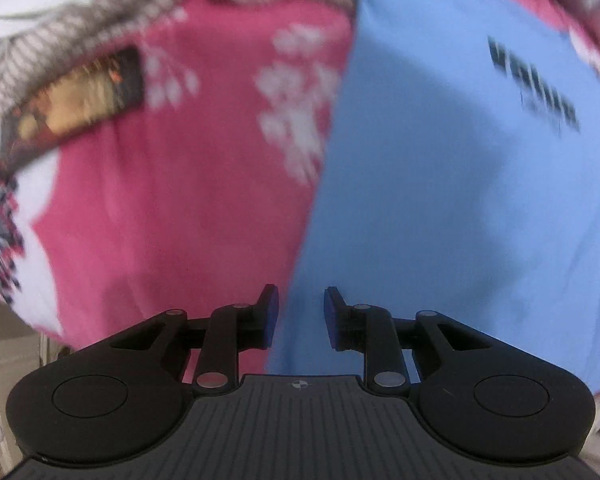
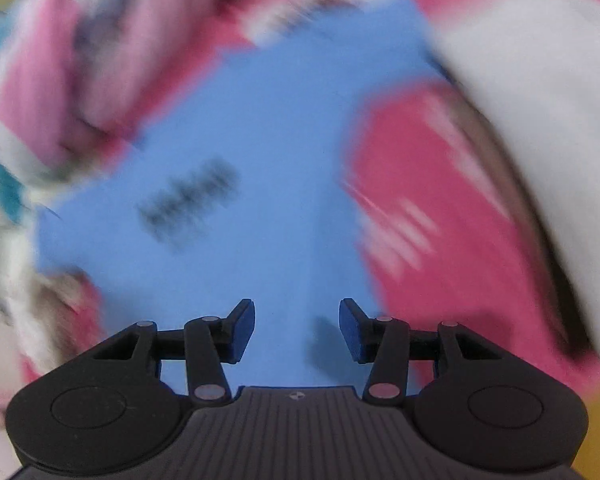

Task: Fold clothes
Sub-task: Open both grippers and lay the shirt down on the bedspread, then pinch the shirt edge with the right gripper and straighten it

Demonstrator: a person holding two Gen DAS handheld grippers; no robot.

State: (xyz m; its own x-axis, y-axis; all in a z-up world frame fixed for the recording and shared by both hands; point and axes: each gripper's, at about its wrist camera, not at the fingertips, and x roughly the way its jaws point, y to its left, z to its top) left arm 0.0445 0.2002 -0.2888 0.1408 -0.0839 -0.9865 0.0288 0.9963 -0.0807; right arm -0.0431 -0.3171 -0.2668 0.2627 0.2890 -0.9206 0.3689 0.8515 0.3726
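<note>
pink flowered cloth under blue shirt at right – left gripper and right gripper both parted, empty.

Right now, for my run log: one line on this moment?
left gripper: open, empty | right gripper: open, empty | blue shirt: below both | pink cloth: beside shirt

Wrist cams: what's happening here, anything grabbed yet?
Not yet. Both grippers hang over a pile of clothes and hold nothing. The left gripper sits over the seam where a blue shirt meets pink floral cloth. The right gripper is over the same blue shirt, fingers apart. The right view is heavily blurred. No fold is visible on the shirt.
</note>
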